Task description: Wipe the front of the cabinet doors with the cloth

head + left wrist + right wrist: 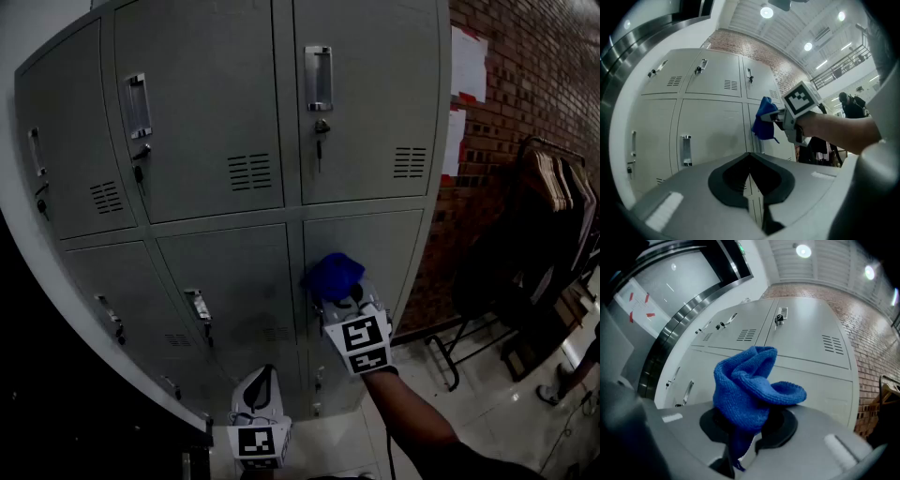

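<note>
A grey metal cabinet (pixel 234 112) with several locker doors fills the head view. My right gripper (pixel 339 292) is shut on a bunched blue cloth (pixel 334 274), which it holds at the upper left corner of the lower right door (pixel 375 253), by the seam. Whether the cloth touches the metal I cannot tell. In the right gripper view the cloth (pixel 749 383) bulges out of the jaws and hides the tips. My left gripper (pixel 264 377) hangs lower, before the bottom doors, shut and empty (pixel 750 174). From there the cloth (pixel 764 123) shows up and to the right.
A brick wall (pixel 525 66) with white papers (pixel 467 64) stands right of the cabinet. A dark rack of hangers (pixel 553 187) stands on the tiled floor (pixel 487 412) beside it. A person's foot (pixel 553 389) is at the far right. Keys hang from the upper door locks (pixel 320 131).
</note>
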A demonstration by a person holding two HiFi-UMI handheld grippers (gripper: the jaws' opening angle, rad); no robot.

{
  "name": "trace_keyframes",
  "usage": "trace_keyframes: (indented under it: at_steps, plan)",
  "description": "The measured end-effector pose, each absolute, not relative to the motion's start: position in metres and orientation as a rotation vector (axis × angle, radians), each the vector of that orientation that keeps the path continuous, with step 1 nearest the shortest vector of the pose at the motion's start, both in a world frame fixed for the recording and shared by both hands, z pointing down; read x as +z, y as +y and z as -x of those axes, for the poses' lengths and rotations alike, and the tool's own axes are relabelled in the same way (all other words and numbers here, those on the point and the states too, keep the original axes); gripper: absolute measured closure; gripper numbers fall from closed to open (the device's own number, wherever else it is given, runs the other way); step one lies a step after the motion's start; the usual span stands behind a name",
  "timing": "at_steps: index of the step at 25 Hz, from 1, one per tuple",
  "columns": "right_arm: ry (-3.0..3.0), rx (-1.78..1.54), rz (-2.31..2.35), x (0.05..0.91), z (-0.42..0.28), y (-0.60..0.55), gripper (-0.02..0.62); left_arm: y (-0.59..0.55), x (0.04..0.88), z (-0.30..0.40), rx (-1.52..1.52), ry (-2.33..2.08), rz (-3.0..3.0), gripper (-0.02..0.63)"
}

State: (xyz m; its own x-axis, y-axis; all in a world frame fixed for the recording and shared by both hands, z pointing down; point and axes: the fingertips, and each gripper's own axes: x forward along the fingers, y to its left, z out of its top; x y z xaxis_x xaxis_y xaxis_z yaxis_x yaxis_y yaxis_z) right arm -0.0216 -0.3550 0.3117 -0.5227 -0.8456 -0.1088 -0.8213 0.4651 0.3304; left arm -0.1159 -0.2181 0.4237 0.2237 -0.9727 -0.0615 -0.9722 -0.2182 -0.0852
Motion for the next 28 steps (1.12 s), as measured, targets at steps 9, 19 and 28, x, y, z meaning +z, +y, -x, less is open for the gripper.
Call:
trace_keyframes:
  at_steps: [9,19,28]
  plan:
    - [-2.620,-0.522,-1.420,0.274,0.042,-0.392,0.511,-0.210,0.419,0.129,-0.017,1.955,2.354,0.594]
    - [-2.561,-0.468,-1.547,0.271,-0.024,-0.406,0.512,-0.207,0.420,0.118,-0.020,1.938,2.373,0.594]
    - [-2.477,-0.394,-1.721,0.268,-0.117,-0.424,0.514,-0.206,0.422,0.105,-0.035,1.906,2.395,0.594]
